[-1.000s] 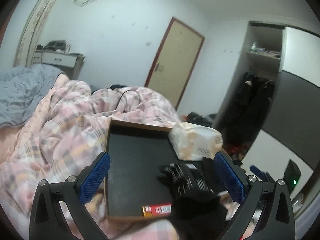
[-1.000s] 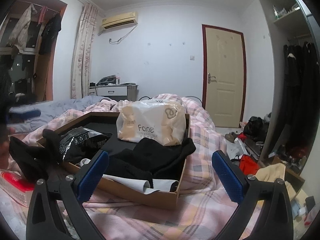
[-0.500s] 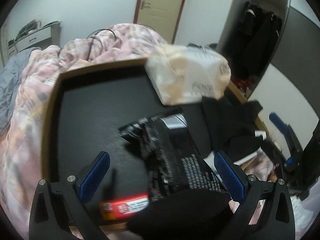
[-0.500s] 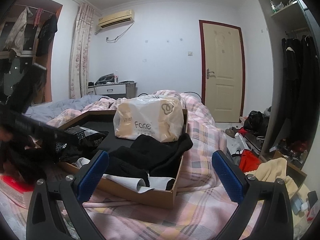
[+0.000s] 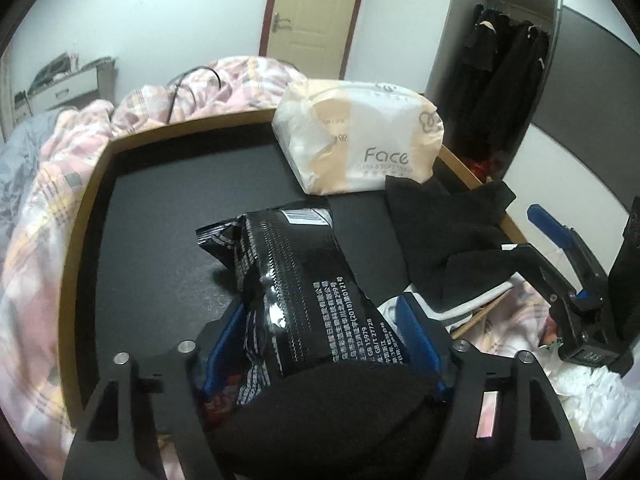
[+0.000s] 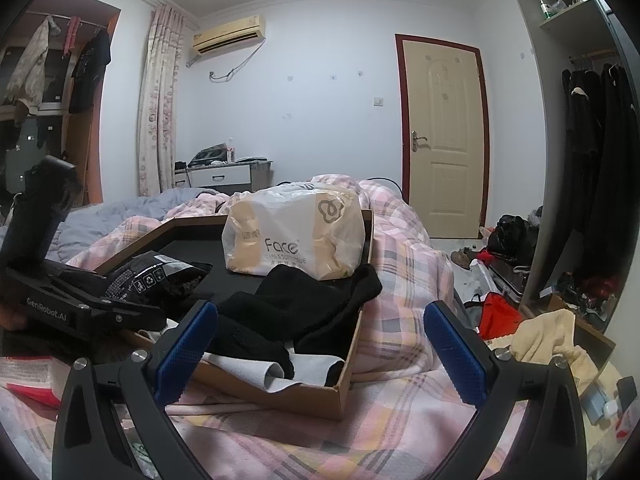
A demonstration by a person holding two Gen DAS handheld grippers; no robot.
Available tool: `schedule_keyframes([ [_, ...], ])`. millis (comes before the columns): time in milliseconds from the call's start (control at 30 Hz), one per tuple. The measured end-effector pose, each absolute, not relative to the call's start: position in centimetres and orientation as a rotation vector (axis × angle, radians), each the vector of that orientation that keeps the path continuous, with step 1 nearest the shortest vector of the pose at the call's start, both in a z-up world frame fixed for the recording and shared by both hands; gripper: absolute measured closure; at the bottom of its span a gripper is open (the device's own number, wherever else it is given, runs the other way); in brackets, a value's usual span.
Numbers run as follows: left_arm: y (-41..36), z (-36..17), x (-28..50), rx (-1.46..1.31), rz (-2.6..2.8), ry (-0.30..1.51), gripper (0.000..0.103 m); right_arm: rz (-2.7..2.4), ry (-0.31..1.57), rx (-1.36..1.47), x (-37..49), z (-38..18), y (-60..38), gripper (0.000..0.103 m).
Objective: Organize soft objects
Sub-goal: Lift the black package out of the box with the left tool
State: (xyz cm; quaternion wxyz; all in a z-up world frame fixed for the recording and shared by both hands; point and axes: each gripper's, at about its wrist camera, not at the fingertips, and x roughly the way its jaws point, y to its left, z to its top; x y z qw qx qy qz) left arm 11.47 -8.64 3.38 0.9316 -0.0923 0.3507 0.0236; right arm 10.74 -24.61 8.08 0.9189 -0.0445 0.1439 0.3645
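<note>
My left gripper (image 5: 320,336) reaches into the near end of a cardboard tray (image 5: 96,184) with a black lining. Its jaws are closing, and the blue pads (image 5: 416,332) press both sides of a black printed packet (image 5: 304,288). A dark soft lump hides the packet's near end. Further back in the tray a white and beige tissue pack (image 5: 360,140) marked "Face" stands beside crumpled black clothing (image 5: 440,232). In the right wrist view my right gripper (image 6: 320,320) hovers open at the tray's near corner (image 6: 352,360), with the black clothing (image 6: 304,308) just beyond its fingertips.
The tray lies on a bed with a pink plaid quilt (image 6: 400,264). A red packet (image 6: 28,376) sits on the quilt under the left gripper. Clothes and bags (image 6: 504,308) litter the floor at the right. A closed door (image 6: 444,136) stands behind.
My left gripper dipped down and forward over the tray, and its wide jaws came in against the black packet. The right gripper held still.
</note>
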Motion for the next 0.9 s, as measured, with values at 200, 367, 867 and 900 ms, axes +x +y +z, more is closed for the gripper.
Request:
schedule_keyframes([
  [200,-8.4,4.0,9.9,-0.202,0.068,0.621,0.04,0.75,0.296,-0.091,10.7,8.1,-24.6,0.0],
  [367,-7.8,4.9,6.6,-0.232,0.094,0.5,0.042,0.75,0.295,-0.093,10.8,8.1,-24.6,0.0],
  [867,-8.2,7.5,0.0,-0.24,-0.201,0.457,0.042,0.747,0.296,-0.09,10.9,8.1,-24.7,0.0],
  [900,-8.3,7.8,-0.3,-0.233,-0.233,0.462,0.042,0.747,0.296,-0.089,10.9,8.1,-24.7,0.0],
])
